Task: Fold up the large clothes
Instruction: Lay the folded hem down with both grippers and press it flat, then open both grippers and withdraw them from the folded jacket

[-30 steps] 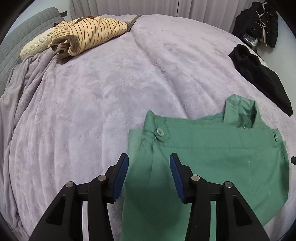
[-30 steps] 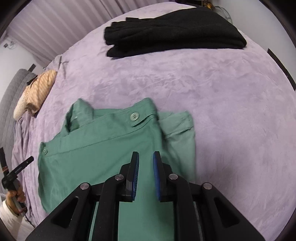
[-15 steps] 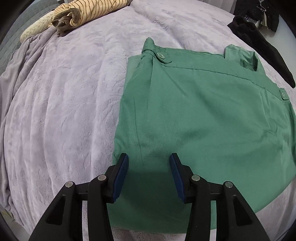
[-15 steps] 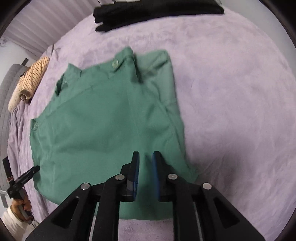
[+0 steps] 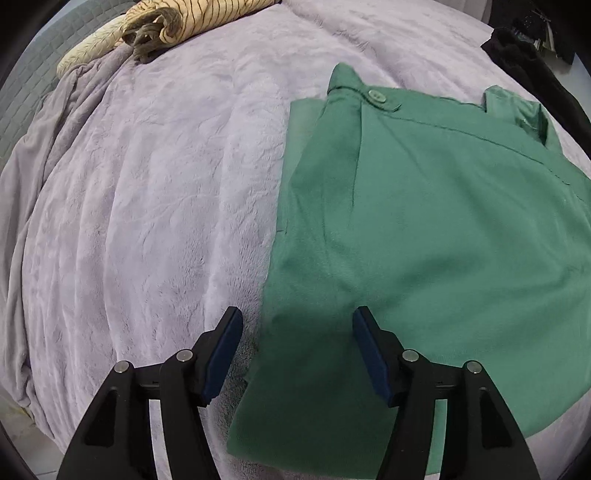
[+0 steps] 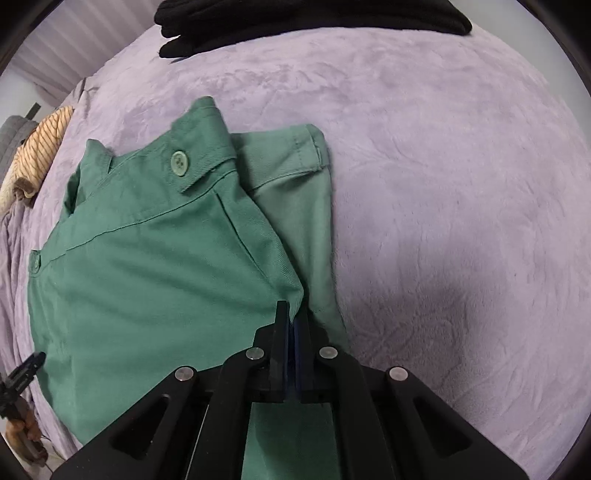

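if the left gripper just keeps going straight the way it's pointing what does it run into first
Most likely the green garment. The left gripper is open, and the garment's left edge runs up between its fingers, lying on the purple blanket. Depth is hard to judge through the fisheye, so the contact point is uncertain.

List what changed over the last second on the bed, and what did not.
The right gripper closed its fingers on the green garment at its side edge; a second ago they stood apart. The left gripper widened and now straddles the opposite edge, gripping nothing. The black clothes and striped garment stayed put.
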### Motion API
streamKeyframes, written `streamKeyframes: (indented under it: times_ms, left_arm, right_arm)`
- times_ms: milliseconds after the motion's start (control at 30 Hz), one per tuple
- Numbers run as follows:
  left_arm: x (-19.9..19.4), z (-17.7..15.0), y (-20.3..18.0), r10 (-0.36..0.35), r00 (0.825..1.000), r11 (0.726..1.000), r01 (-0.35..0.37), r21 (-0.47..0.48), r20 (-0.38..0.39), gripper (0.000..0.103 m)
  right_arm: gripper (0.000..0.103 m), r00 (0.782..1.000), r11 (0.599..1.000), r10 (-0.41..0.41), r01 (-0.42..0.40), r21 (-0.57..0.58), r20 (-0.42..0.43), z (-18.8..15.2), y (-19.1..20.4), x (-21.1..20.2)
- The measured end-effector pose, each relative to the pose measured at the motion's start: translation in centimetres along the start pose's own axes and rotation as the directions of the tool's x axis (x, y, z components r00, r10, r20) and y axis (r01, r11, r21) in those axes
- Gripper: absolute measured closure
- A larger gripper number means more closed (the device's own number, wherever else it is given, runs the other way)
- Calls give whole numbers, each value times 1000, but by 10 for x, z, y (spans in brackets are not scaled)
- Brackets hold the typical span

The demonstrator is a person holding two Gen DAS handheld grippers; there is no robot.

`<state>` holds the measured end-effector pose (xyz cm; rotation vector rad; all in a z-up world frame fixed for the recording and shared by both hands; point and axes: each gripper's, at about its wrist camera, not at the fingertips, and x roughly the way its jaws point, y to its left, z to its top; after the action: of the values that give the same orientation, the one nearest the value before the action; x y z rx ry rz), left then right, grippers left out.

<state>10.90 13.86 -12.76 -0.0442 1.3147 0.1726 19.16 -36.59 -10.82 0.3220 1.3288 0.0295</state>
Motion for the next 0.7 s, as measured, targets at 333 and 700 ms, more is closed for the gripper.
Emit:
streamKeyframes:
  times_ms: [333,700]
  left_arm:
    - [-44,-4,9,-72,996,997,73,-6,52,39]
    - [-8,-42,27,4,1000,1000,-3,18,-28,22]
  right_arm:
    - [101,991,994,83,-76,-74,101,-47,38,-78]
    - [103,997,993,65,-61,105,-34,-110,-20,-35]
